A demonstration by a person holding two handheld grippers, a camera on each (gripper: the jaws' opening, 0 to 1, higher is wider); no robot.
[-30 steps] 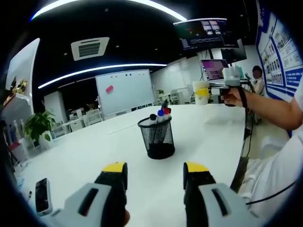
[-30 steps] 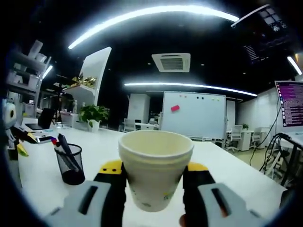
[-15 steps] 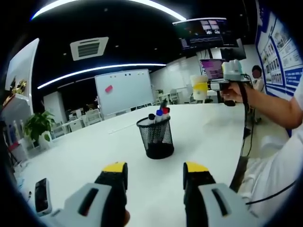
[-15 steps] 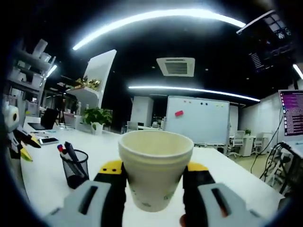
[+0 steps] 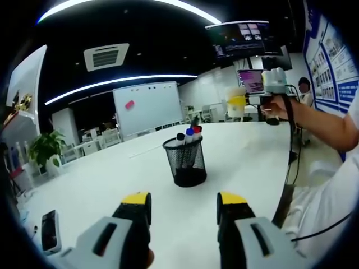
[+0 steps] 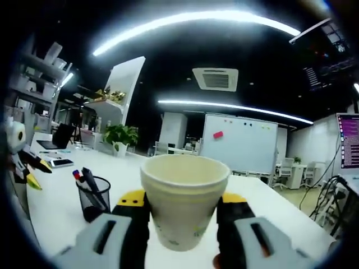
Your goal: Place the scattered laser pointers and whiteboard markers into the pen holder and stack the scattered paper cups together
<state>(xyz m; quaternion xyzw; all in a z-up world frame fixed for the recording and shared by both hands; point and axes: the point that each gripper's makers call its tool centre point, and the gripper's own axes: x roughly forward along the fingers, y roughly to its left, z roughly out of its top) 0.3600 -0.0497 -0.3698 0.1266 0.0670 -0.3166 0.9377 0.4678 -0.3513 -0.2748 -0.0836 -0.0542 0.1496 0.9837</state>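
A black mesh pen holder [image 5: 185,162] stands on the white table [image 5: 106,188] ahead of my left gripper [image 5: 184,210], which is open with nothing between its jaws. Markers with black, blue and red caps [image 5: 189,133] stick out of the holder. My right gripper [image 6: 184,210] is shut on a cream paper cup [image 6: 184,200], held upright above the table. The left gripper view has that same cup [image 5: 236,102] raised high at the right, in the right gripper [image 5: 263,100] held by a hand. The right gripper view has the pen holder [image 6: 93,196] low at the left, with the left gripper [image 6: 19,158] at the left edge.
A phone [image 5: 49,231] lies near the table's left edge. A whiteboard [image 5: 147,107] and a potted plant [image 5: 46,149] stand beyond the table. The person's arm [image 5: 322,129] reaches in from the right. Monitors [image 5: 252,80] sit at the far right.
My right gripper has lifted the cup a little higher and swung slightly, so the pen holder has shifted in its view. The left gripper has stayed still.
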